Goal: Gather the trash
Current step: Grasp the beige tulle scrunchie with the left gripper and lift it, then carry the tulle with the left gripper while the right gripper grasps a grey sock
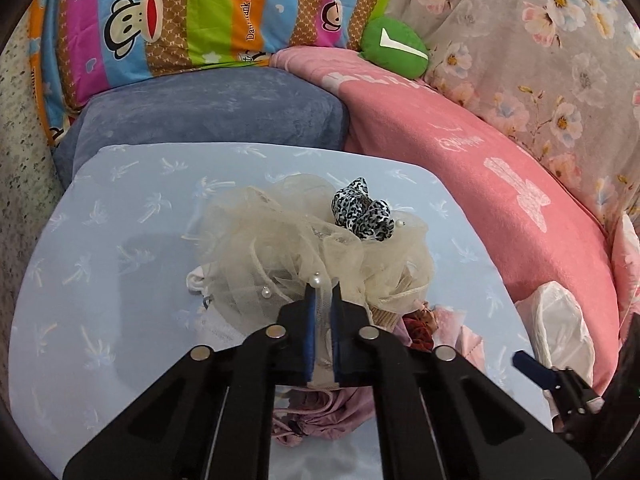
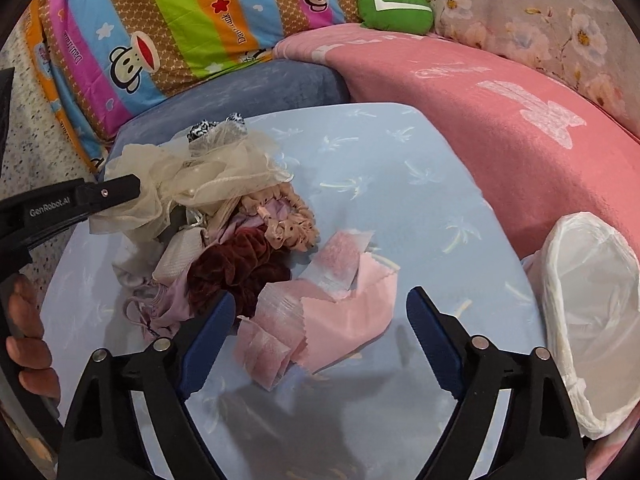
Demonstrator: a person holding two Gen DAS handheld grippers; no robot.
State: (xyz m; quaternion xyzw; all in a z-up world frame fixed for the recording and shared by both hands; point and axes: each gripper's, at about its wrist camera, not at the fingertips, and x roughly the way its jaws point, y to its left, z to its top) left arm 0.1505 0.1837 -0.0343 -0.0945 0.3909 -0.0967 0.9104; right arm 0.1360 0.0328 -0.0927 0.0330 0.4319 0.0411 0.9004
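Note:
My left gripper (image 1: 323, 290) is shut on a cream tulle scrunchie with pearls (image 1: 288, 240), lifted off the light blue table (image 1: 120, 280); a leopard-print scrunchie (image 1: 362, 210) hangs on it. In the right wrist view the left gripper (image 2: 132, 188) holds the same tulle (image 2: 192, 180) at the left. My right gripper (image 2: 320, 304) is open and empty, low over pink fabric scraps (image 2: 320, 308). A dark red velvet scrunchie (image 2: 232, 272), a peach scrunchie (image 2: 288, 220) and lilac cloth (image 2: 164, 304) lie piled between them. A bin lined with a white bag (image 2: 592, 312) stands at the table's right edge.
A pink blanket (image 2: 480, 112) covers the sofa behind the table. A blue-grey cushion (image 1: 208, 112), a striped cartoon pillow (image 1: 180, 12), a green plush (image 1: 394, 48) and floral cloth (image 1: 540, 40) lie beyond. The right gripper's tip (image 1: 532, 368) shows at lower right.

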